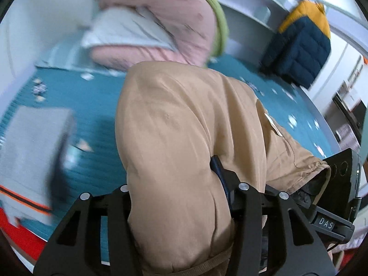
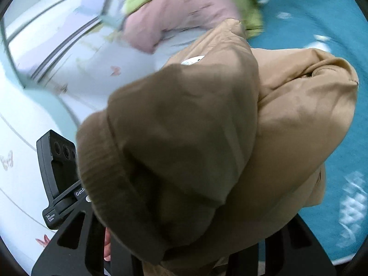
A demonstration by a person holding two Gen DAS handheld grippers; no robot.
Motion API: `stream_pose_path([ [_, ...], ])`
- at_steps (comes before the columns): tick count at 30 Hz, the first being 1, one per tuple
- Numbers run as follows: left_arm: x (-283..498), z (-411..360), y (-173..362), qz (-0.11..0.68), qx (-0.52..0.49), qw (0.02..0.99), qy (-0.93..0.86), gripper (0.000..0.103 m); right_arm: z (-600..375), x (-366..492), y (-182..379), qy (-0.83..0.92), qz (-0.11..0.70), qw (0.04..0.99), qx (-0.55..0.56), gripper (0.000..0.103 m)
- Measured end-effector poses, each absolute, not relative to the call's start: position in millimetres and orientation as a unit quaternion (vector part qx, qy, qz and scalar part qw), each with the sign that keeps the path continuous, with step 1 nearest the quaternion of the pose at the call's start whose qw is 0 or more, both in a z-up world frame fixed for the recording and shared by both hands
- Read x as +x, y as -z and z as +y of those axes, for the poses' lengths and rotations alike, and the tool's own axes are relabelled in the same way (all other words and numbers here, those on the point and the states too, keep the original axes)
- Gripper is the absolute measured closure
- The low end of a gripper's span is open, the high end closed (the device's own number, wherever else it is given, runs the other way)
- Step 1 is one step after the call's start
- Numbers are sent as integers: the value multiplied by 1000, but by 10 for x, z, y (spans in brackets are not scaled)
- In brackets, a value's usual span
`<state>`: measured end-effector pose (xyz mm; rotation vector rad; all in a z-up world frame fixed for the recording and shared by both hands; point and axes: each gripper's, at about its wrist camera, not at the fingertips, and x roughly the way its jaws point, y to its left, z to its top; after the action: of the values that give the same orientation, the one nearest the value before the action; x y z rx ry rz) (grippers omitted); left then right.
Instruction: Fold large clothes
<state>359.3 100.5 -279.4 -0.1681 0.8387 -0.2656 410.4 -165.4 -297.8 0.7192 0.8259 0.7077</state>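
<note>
Tan padded cloth jacket (image 1: pixel 184 124) fills the near field of both wrist views, bunched and raised above a teal quilted bedspread (image 1: pixel 92 105) rather than lying flat on it. In the left wrist view the black left gripper (image 1: pixel 181 197) has a thick fold of the jacket passing between its two fingers, and a blue finger pad (image 1: pixel 219 172) presses against the cloth, so it is clamped on the jacket. In the right wrist view the jacket's darker brown ribbed hem (image 2: pixel 110 184) drapes over the black right gripper (image 2: pixel 184 248) and hides its fingertips; the cloth runs straight into the jaws, but whether they are closed on it I cannot tell. A small white label (image 2: pixel 192 60) shows on the tan cloth. Farther off in the left view, a folded grey garment with an orange stripe (image 1: pixel 30 151) lies on the bedspread at the left. Beyond the jacket sits a heap of pink quilted bedding (image 1: pixel 161 23) with a lime green cloth (image 1: pixel 218 20) along its edge. At the far right of the bed stands a folded navy and yellow puffer jacket (image 1: pixel 299 46).
</note>
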Motion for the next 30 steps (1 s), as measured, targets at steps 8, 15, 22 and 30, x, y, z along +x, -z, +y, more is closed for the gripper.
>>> stream_pose_path([
  [8, 3864, 2513, 2389, 354, -67, 932, 45, 56, 32, 4644, 2680, -404, 361, 783, 306, 66],
  [15, 4066, 3637, 2534, 379, -42, 924, -23, 56, 1271, 4787, 2947, -426, 394, 763, 284, 66],
  [22, 4128, 4078, 3263, 439, -57, 895, -59, 45, 1784, 4719, 3492, -362, 466, 775, 227, 55],
  [30, 3804, 3894, 3322, 405, -26, 904, -132, 15, 1558, 4494, 3653, -308, 464, 807, 197, 28],
])
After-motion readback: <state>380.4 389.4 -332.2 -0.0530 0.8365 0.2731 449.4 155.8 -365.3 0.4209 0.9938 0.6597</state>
